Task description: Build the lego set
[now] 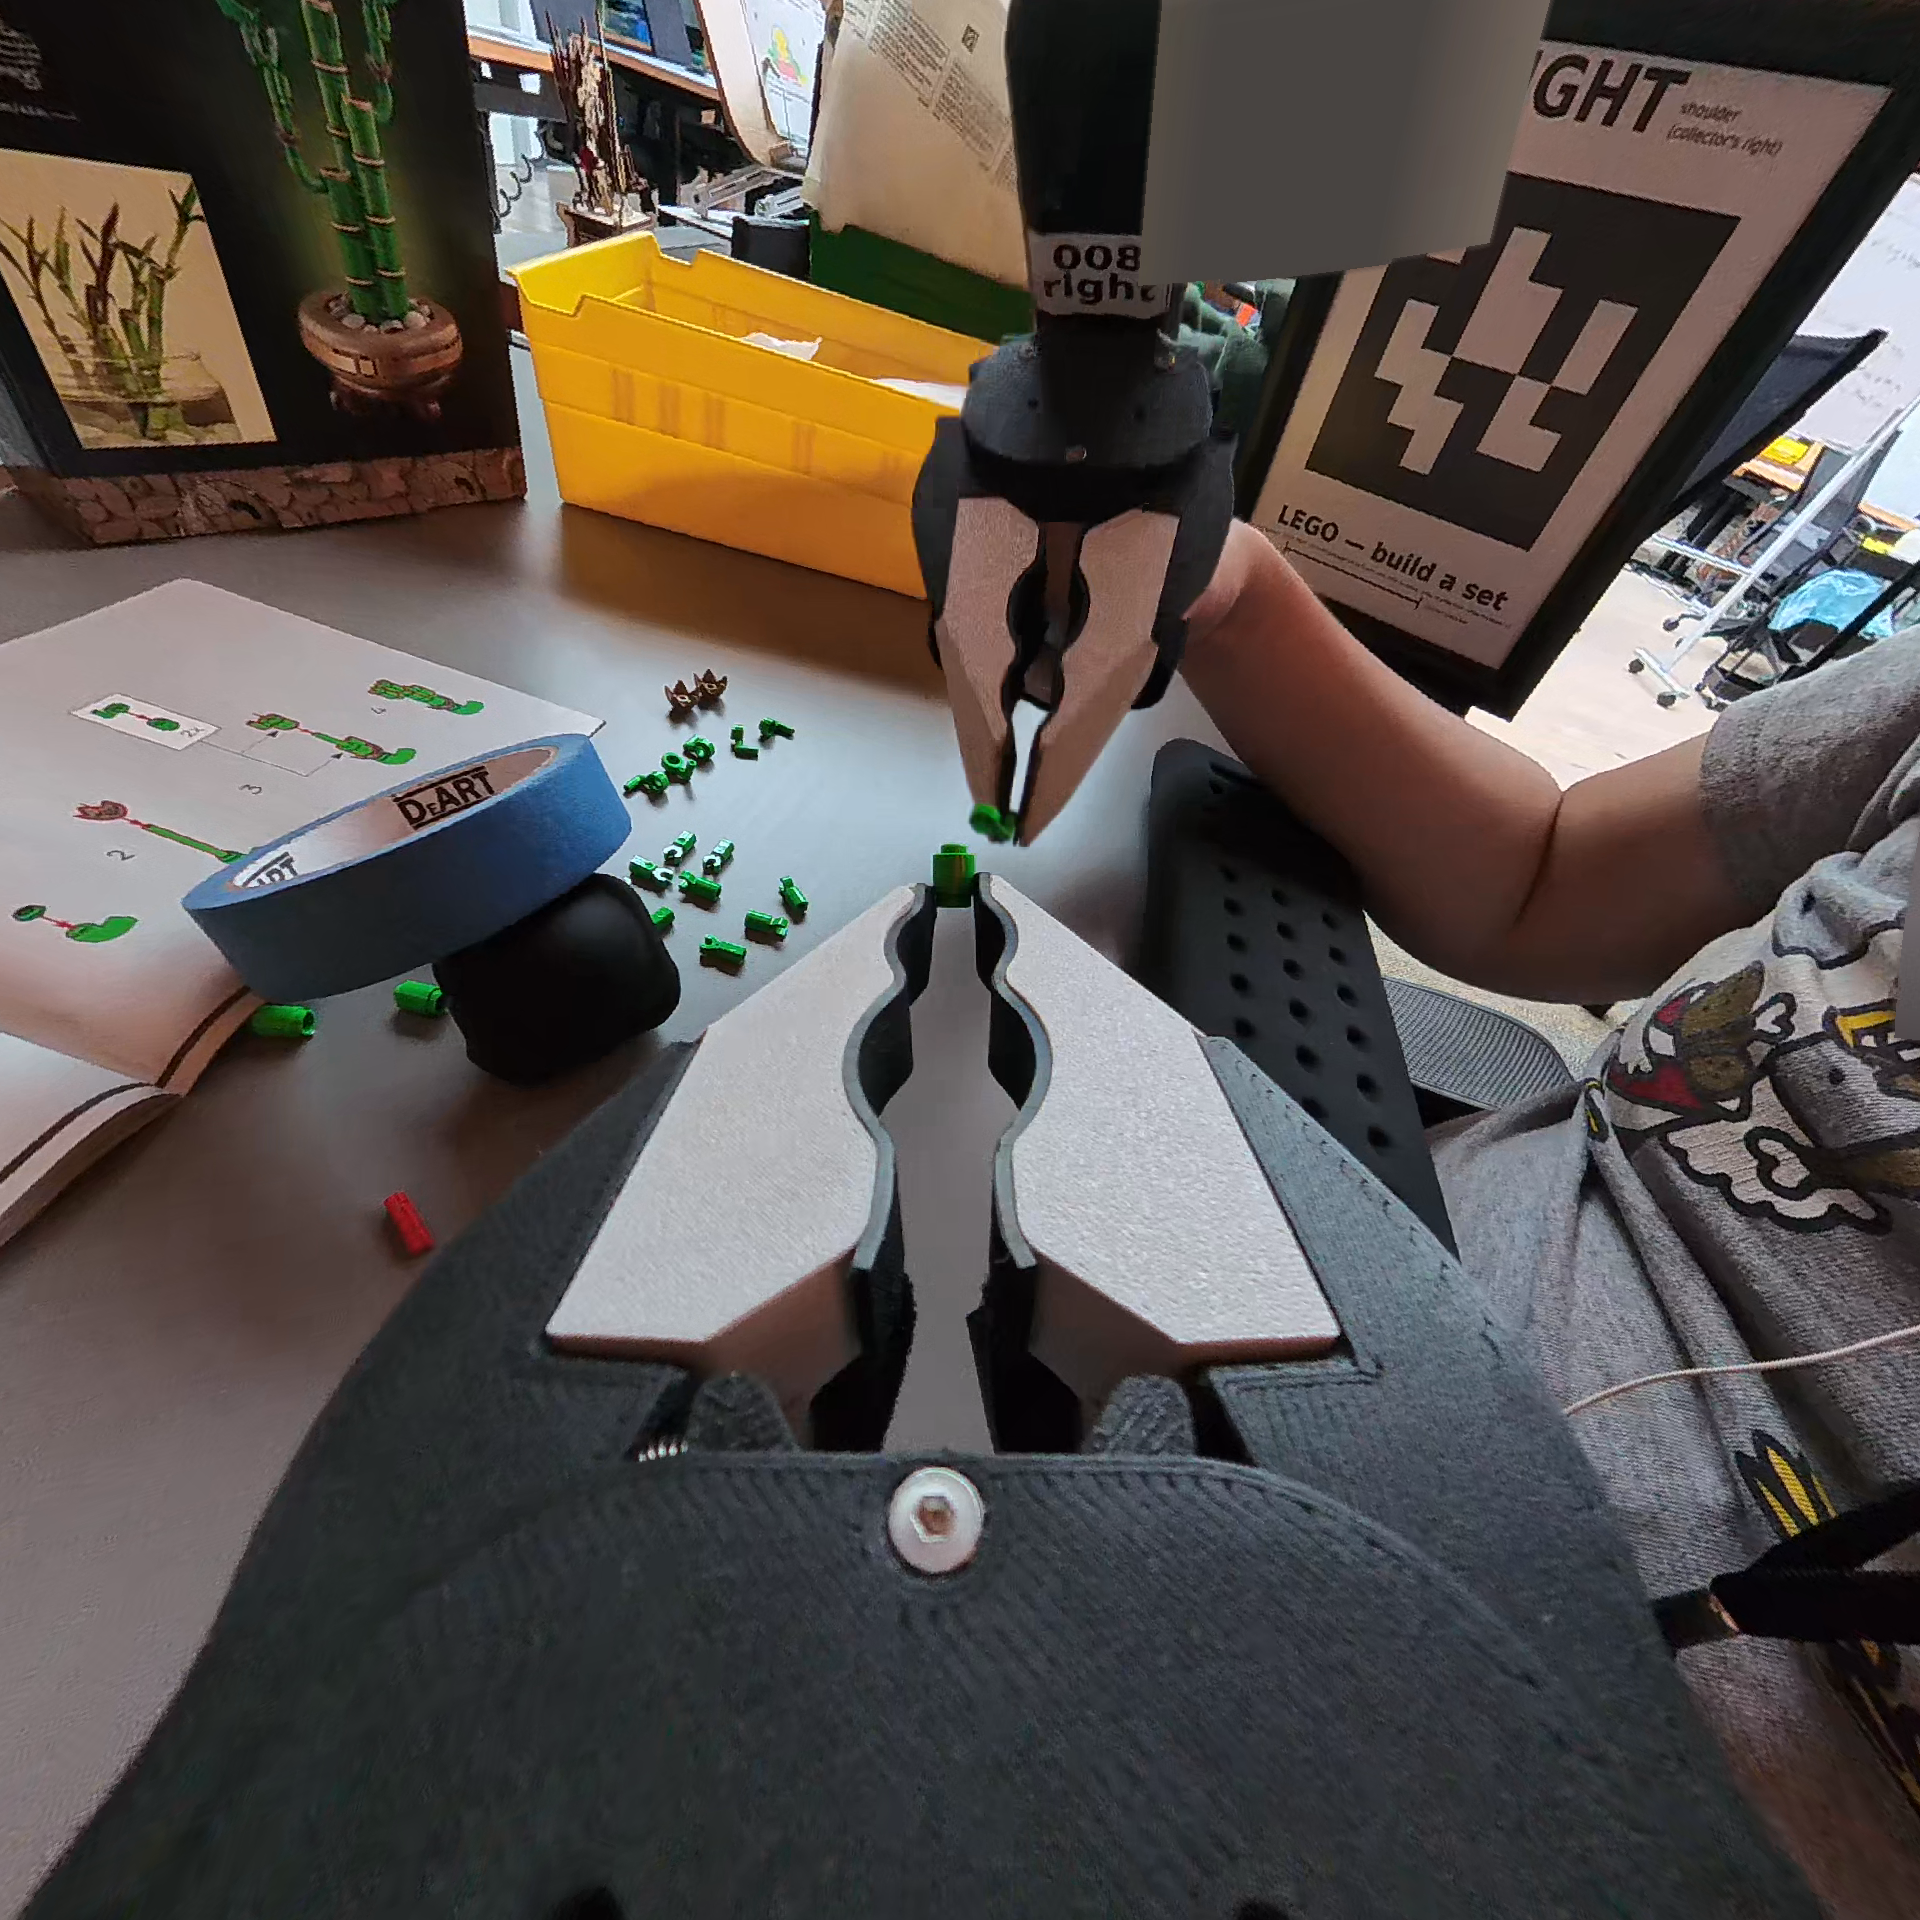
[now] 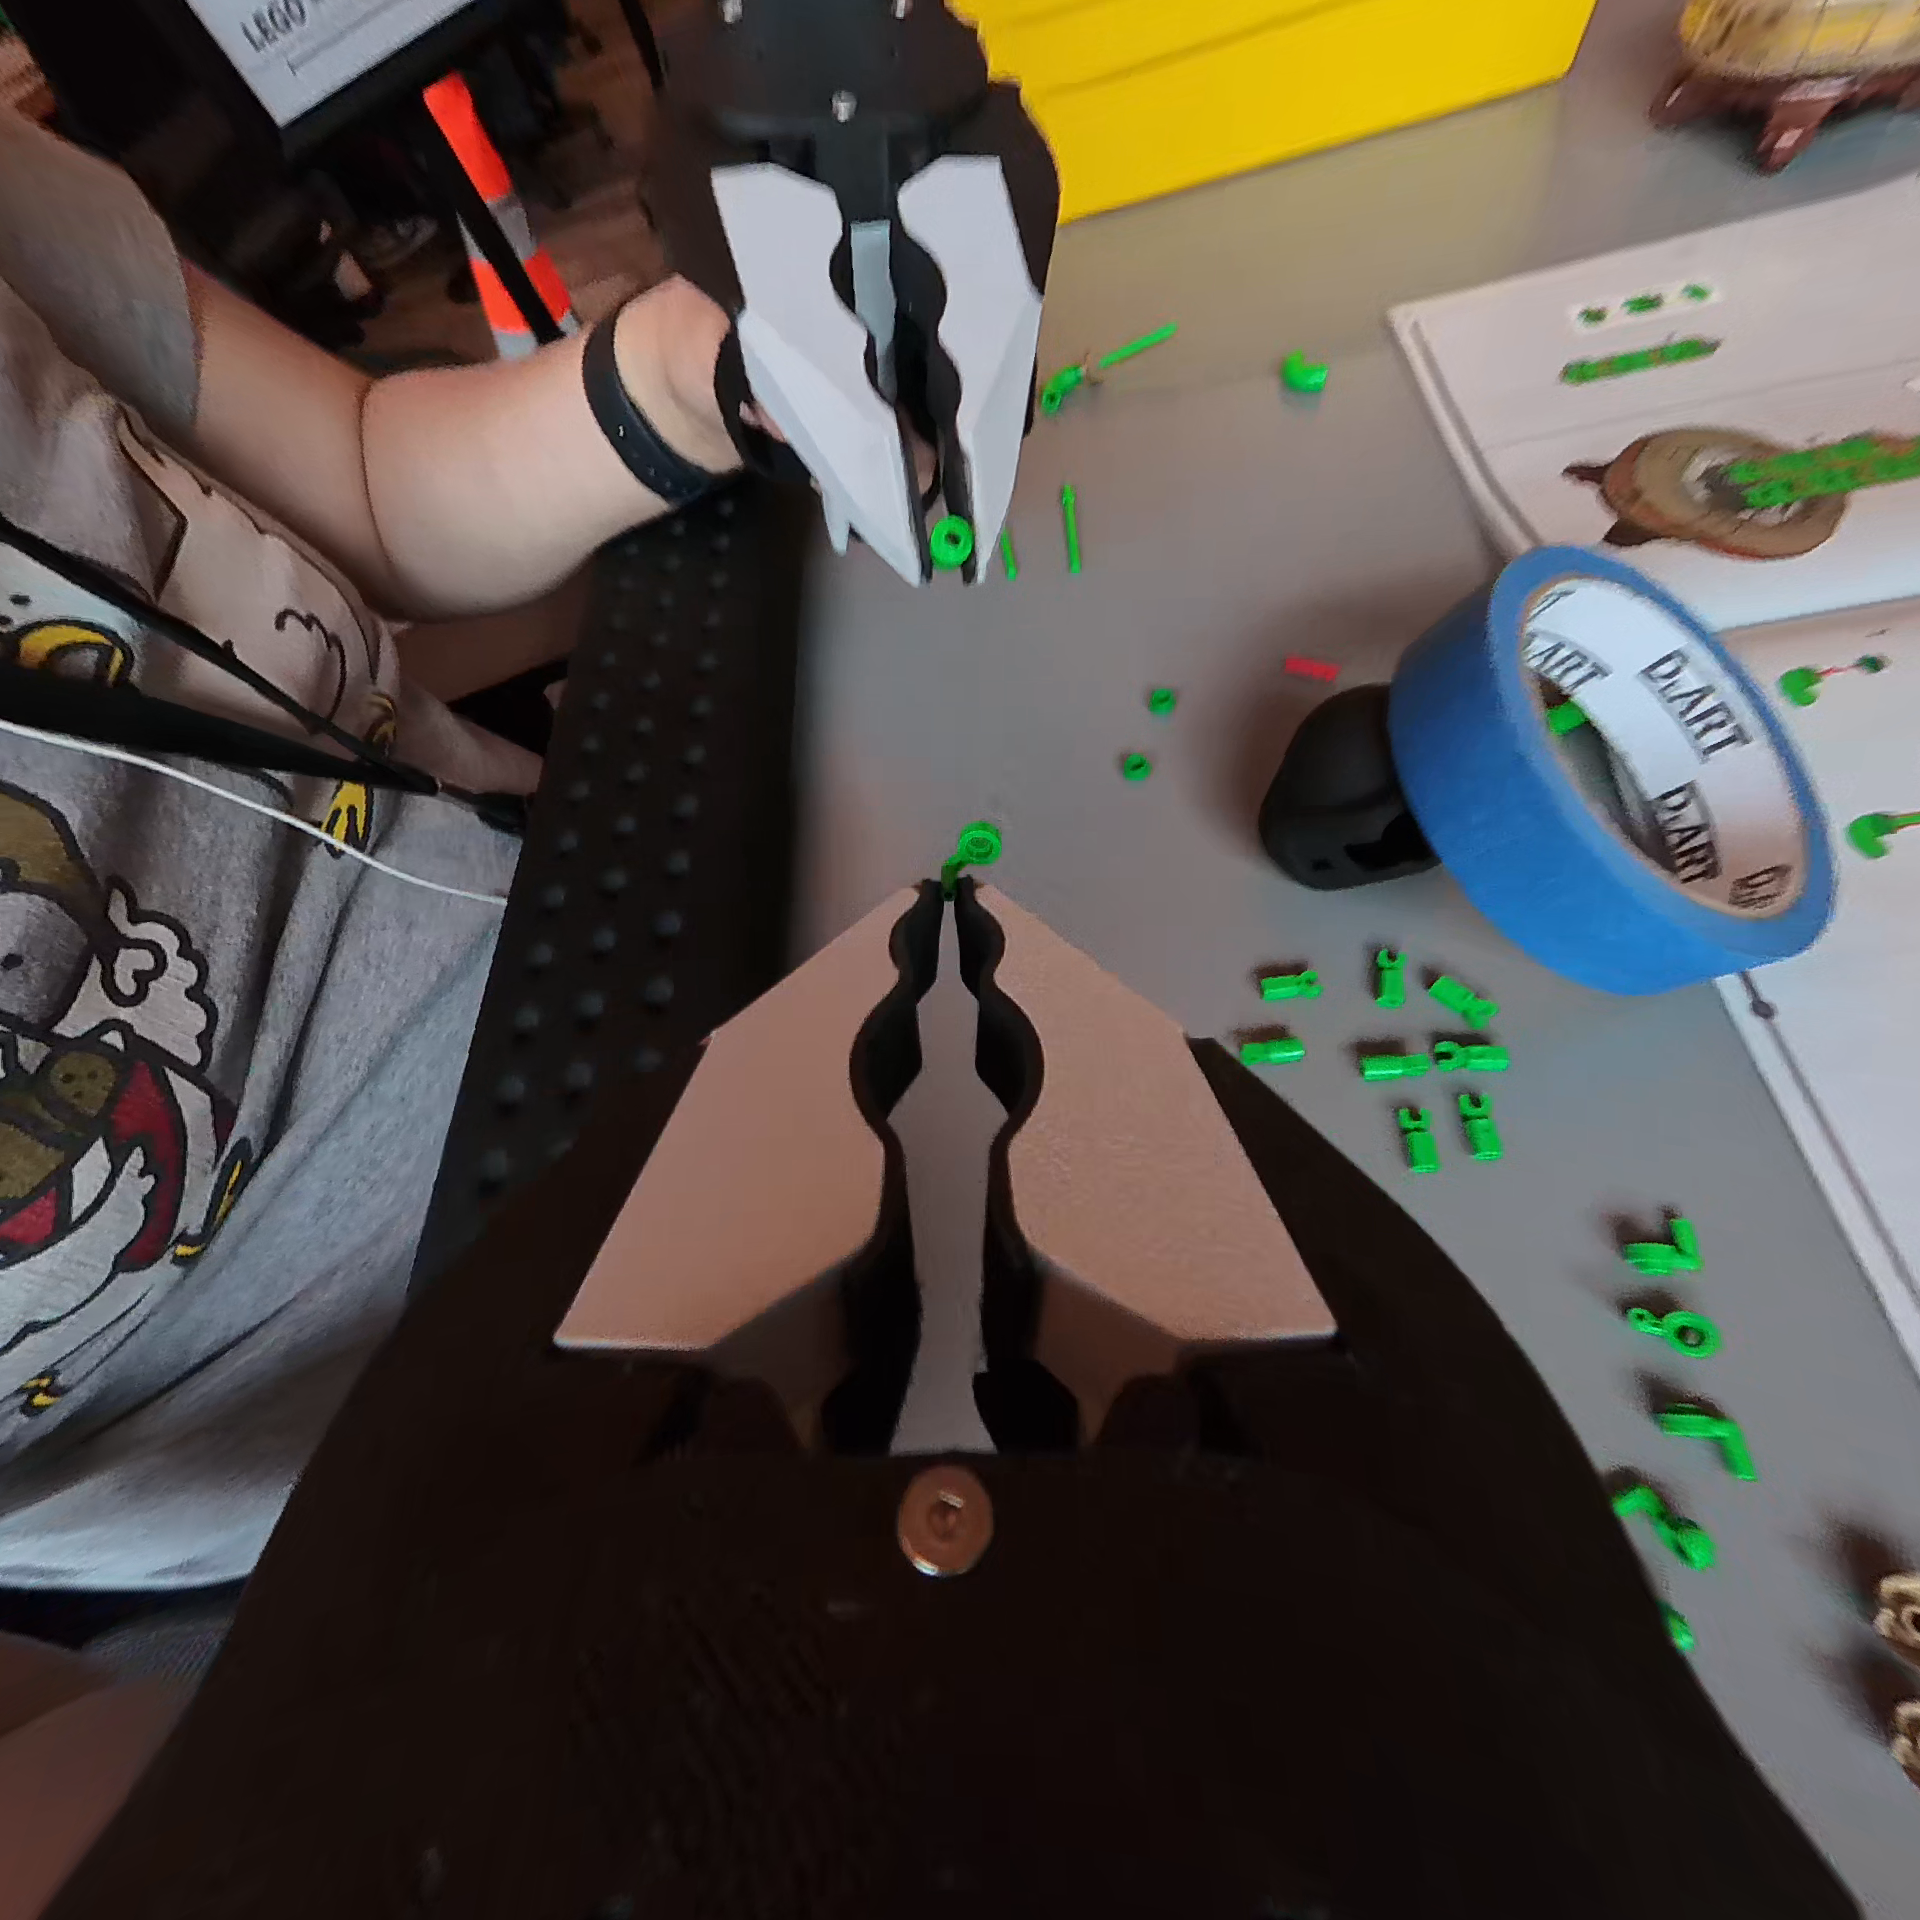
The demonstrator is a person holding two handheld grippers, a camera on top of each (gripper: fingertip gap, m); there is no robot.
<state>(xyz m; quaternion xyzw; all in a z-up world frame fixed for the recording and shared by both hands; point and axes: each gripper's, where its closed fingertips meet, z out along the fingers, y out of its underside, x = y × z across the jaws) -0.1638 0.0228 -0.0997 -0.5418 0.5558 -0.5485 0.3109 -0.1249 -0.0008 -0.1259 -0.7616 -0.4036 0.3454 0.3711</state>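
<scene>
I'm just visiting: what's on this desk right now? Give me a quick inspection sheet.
Surface: dark table, mostly bare near the camera.
Job's things: loose green pieces, red piece, open instruction booklet, set box.
Clutter: blue tape roll leaning on a black object; yellow bin.
Grippers: left gripper pinches a green round piece; right gripper pinches a small green piece.
Cables: thin white cord across the person's shirt.
Surroundings: framed sign, office furniture behind.

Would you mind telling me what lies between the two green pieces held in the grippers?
Nothing: in the left wrist view only a short bare gap of dark table separates the green round brick in the left gripper from the small green piece in the right gripper.
</scene>
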